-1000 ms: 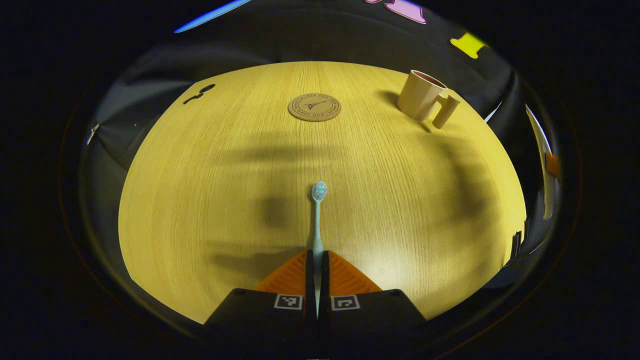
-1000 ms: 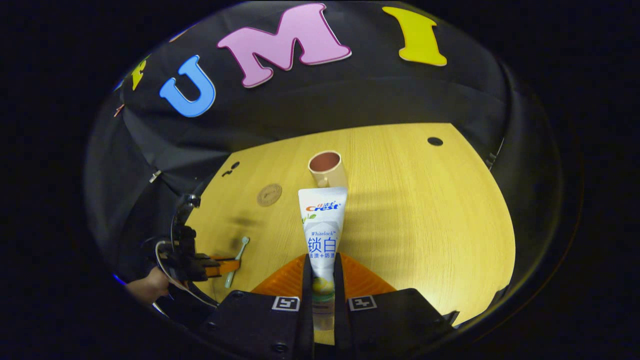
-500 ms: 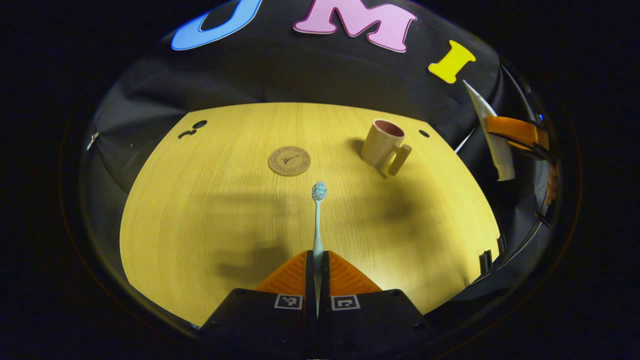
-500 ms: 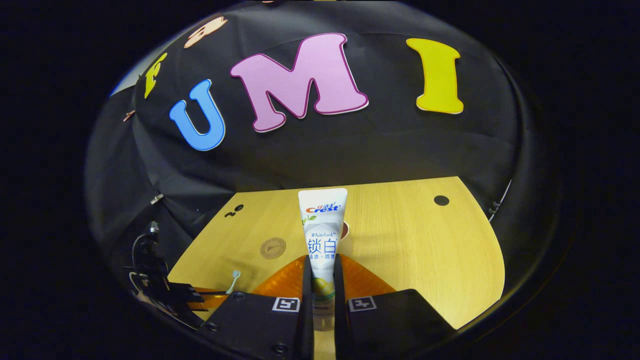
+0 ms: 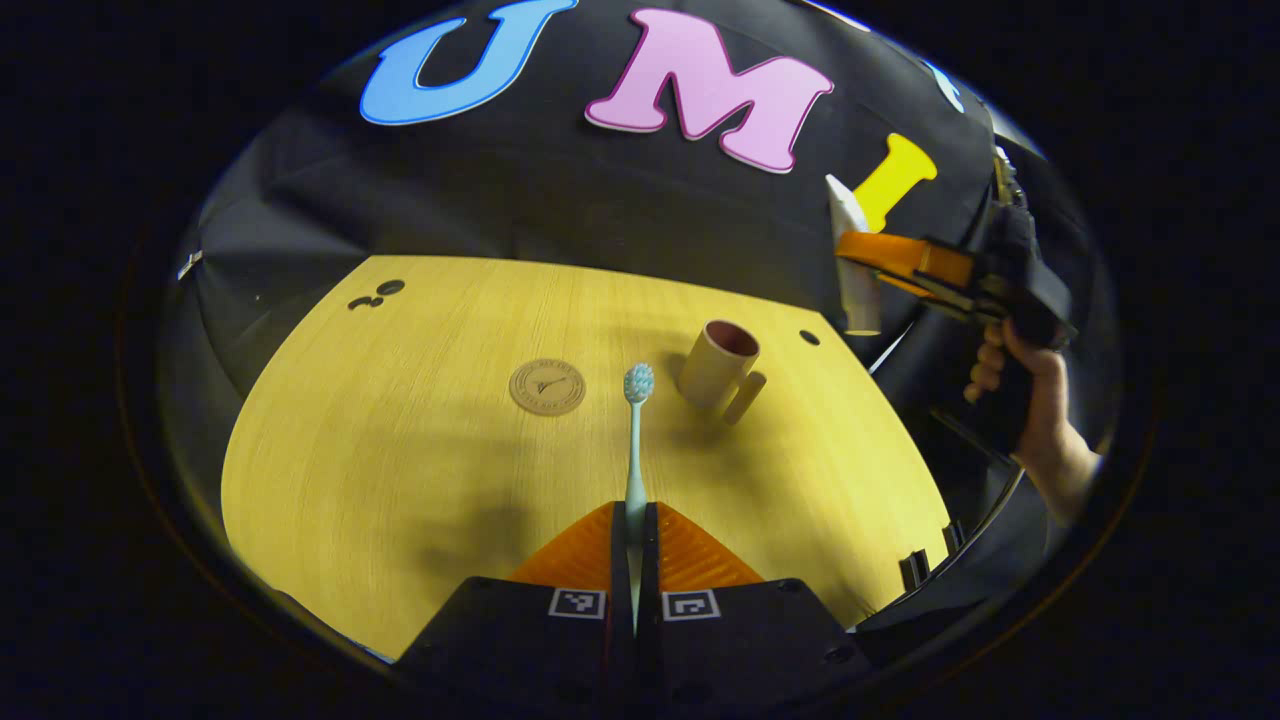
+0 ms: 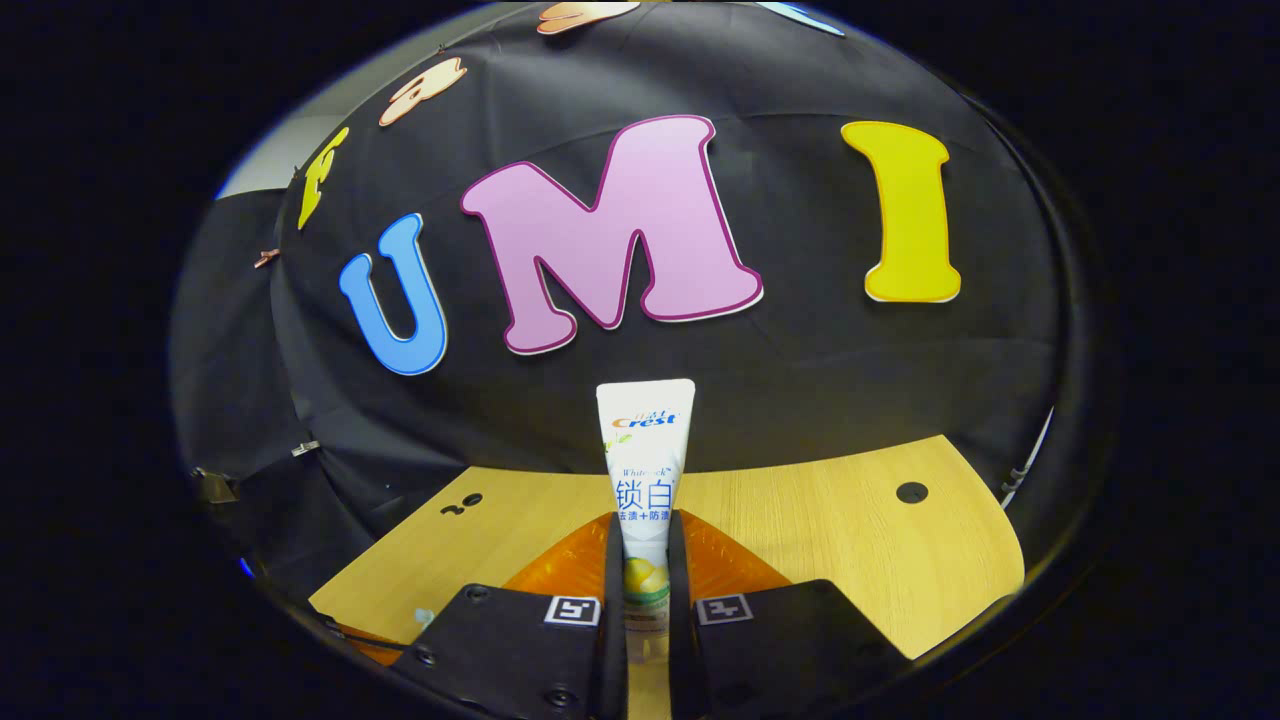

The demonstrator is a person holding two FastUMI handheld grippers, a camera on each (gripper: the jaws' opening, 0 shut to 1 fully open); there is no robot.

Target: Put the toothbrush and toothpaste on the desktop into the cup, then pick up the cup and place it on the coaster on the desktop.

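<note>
My left gripper (image 5: 634,520) is shut on a light blue toothbrush (image 5: 635,440) whose bristled head points forward, held above the wooden desktop (image 5: 400,450). A beige cup (image 5: 716,366) with a handle stands upright toward the far right of the desktop, and a round cork coaster (image 5: 547,386) lies to its left. My right gripper (image 6: 646,530) is shut on a white toothpaste tube (image 6: 645,450), flat end pointing forward and up. In the left gripper view that gripper (image 5: 880,262) hangs high to the right of the cup, held by a hand (image 5: 1020,380).
The black cloth wall (image 6: 800,370) rises right behind the desktop's far edge. Small dark holes mark the desktop at the far left (image 5: 372,293) and far right (image 5: 809,337).
Both grippers have risen and tilted up, so the wall takes more of each view. The right gripper with the tube has moved in above and to the right of the cup.
</note>
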